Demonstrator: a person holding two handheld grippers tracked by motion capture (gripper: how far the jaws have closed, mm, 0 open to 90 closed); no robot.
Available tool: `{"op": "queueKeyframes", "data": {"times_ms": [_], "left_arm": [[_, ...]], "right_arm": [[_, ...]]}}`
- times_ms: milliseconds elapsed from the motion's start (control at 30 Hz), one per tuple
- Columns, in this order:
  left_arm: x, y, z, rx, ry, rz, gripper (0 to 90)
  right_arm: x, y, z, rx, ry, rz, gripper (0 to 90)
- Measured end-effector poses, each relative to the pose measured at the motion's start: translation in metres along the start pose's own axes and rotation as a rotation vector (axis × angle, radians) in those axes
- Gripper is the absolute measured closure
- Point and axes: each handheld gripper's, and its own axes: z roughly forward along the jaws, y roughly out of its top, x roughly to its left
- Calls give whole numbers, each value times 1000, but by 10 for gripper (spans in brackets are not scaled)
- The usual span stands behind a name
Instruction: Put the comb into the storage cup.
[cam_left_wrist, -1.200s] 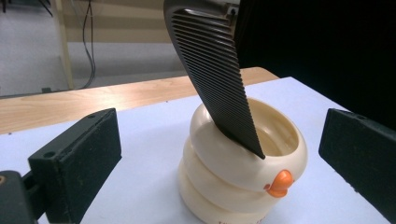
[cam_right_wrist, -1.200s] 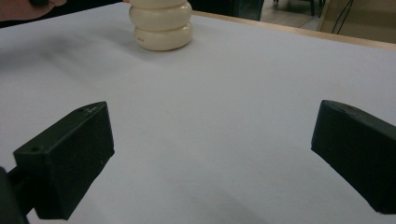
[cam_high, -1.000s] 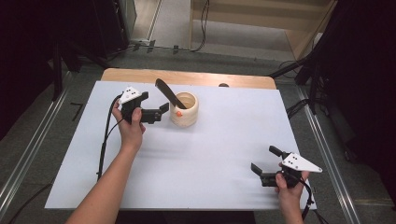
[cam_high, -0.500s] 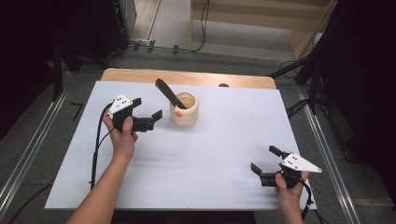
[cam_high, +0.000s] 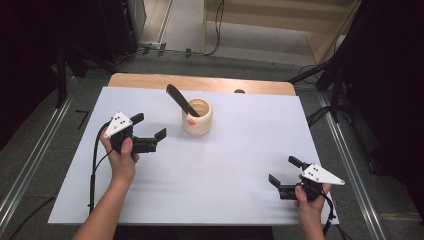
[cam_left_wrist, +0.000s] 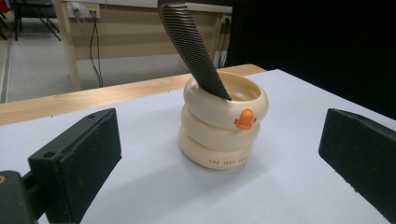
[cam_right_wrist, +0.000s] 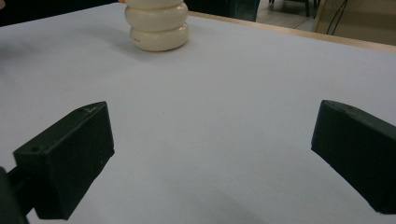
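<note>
So the cream-coloured ribbed cup shaped like three stacked rings (cam_high: 197, 118), with a small orange knob on its front (cam_left_wrist: 245, 119), sat on the far middle part of the white sheet-covered table (cam_high: 225, 170), a bit left of centre. A black plastic comb (cam_high: 181, 99) stood inside it, tilted so its top leaned toward the far left, with its teeth visible in the left gripper view (cam_left_wrist: 194, 46) and its lower end down in the cup's mouth. There was tiny red lettering near the cup's base, too small to read. The left gripper (cam_high: 149, 132) was held just to the left of the cup, not touching it, pointing toward it with its jaws spread wide and nothing between them; in its own view the cup sat right in the gap between the two black jaws, farther off. The right gripper (cam_high: 282, 175) hovered way over near the front right corner of the table, well apart from the cup, jaws also wide apart and empty, with the cup's lower rings (cam_right_wrist: 158, 25) far off. A strip of bare wooden tabletop (cam_high: 200, 82) showed along the far edge of the white sheet.
</note>
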Motion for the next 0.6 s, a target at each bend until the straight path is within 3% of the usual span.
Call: {"op": "queueKeyframes", "data": {"times_ms": [600], "left_arm": [[-2,-18,-37,-6,12,8,0]], "right_arm": [[-1,0,-1,-5,-1,7,0]]}}
